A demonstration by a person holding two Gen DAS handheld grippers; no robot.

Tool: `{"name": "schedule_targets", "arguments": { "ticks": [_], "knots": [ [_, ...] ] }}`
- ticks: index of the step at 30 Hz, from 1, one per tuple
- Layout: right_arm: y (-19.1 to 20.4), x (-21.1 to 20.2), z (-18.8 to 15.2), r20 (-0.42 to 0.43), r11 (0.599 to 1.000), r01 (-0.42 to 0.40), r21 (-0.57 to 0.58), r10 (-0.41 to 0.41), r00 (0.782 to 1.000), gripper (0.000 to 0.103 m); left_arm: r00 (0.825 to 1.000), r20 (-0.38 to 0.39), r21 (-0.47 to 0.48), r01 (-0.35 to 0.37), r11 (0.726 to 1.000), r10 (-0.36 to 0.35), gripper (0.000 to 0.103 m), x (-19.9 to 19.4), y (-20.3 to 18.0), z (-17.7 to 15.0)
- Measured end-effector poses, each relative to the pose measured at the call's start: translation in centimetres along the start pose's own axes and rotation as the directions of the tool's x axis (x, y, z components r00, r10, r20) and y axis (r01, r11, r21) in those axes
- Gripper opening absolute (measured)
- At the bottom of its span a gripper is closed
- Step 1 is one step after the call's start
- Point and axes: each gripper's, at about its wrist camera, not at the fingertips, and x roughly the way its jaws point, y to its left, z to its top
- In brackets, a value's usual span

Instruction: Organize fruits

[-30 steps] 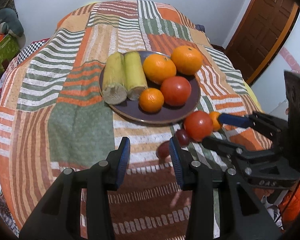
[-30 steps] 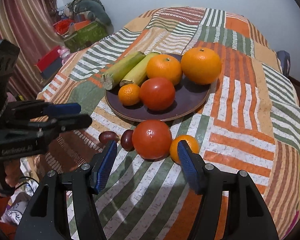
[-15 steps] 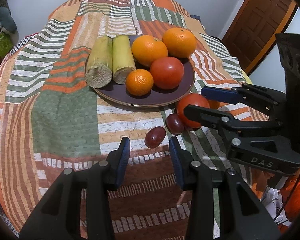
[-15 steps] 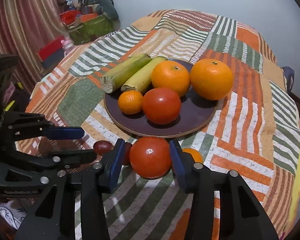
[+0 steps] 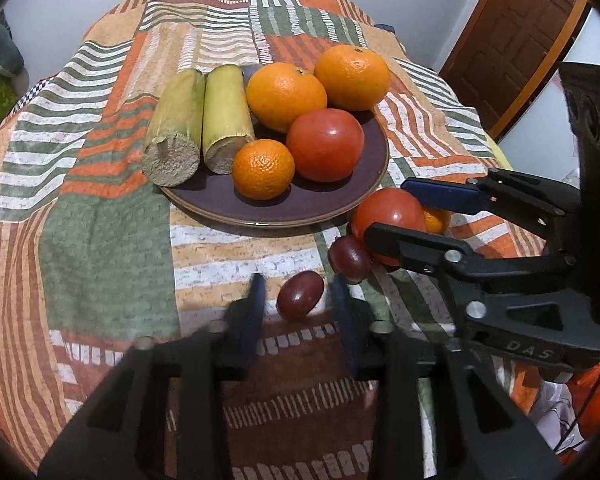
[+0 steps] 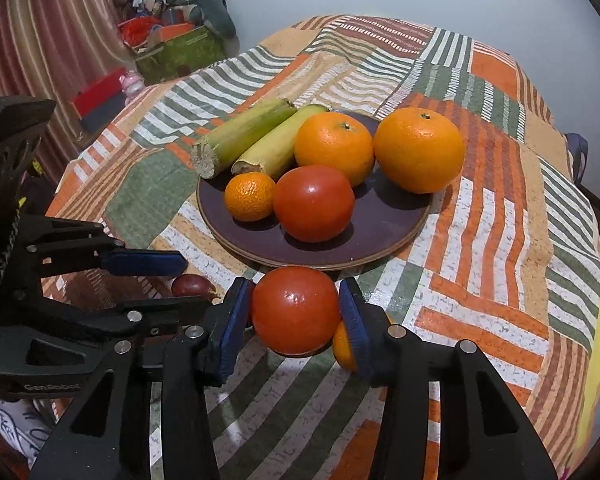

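Note:
A dark red plum-like fruit [image 5: 300, 296] lies on the patchwork cloth in front of the purple plate [image 5: 320, 208]. My left gripper [image 5: 298, 286] straddles it, its blurred jaws closing with a thin gap still on each side. A second dark fruit [image 5: 349, 258] sits just to the right. My right gripper [image 6: 294, 292] is shut on a red tomato [image 6: 296, 310], blue pads pressed on both flanks. A small mandarin [image 6: 342, 346] is half hidden behind the right finger. The plate holds two sugarcane pieces [image 5: 196, 120], two oranges, a mandarin and a tomato.
The round table's cloth [image 6: 500, 240] falls away at the edges on all sides. A brown door [image 5: 520, 40] stands behind on the right. A green box of clutter [image 6: 180, 52] and a striped curtain [image 6: 40, 40] are beyond the table on the left.
My left gripper has dropped towards the near dark fruit and its jaws have narrowed around it. My right gripper has closed from wide open onto the tomato.

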Motion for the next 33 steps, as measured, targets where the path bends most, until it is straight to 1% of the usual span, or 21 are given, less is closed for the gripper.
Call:
{"name": "schedule_targets", "arguments": {
  "ticks": [7, 14, 20, 26, 29, 33],
  "knots": [
    [-0.2, -0.9, 0.1, 0.018, 1.0, -0.01, 0.028, 0.01, 1.0, 0.042, 1.0, 0.02, 0.009, 0.001, 1.0, -0.001, 0.023, -0.8, 0.1, -0.1],
    [-0.6, -2.9, 0.8, 0.082, 0.999, -0.01, 0.044, 0.006, 0.997, 0.042, 0.998, 0.07, -0.025, 0.0, 1.0, 0.002, 0.023, -2.6, 1.3, 0.9],
    [-1.3, -4.1, 2.0, 0.135, 0.998, 0.018, 0.056, -0.025, 0.991, 0.042, 0.992, 0.127, -0.025, -0.013, 1.0, 0.016, 0.023, -4.1, 1.7, 2.7],
    [-2.4, -3.9, 3.0, 0.158, 0.996, 0.042, 0.072, -0.053, 0.986, 0.042, 0.985, 0.173, -0.008, -0.023, 1.0, 0.024, 0.023, -4.5, 1.6, 5.2],
    [-3.0, -3.6, 3.4, 0.164, 0.996, 0.05, 0.078, -0.062, 0.984, 0.042, 0.983, 0.184, 0.004, -0.029, 1.0, 0.028, 0.023, -4.2, 1.5, 6.2],
    [-3.7, -2.6, 3.9, 0.16, 0.994, 0.061, 0.087, -0.075, 0.984, 0.042, 0.984, 0.176, 0.013, -0.033, 0.999, 0.03, 0.023, -3.1, 1.5, 7.2]
  ]
}}
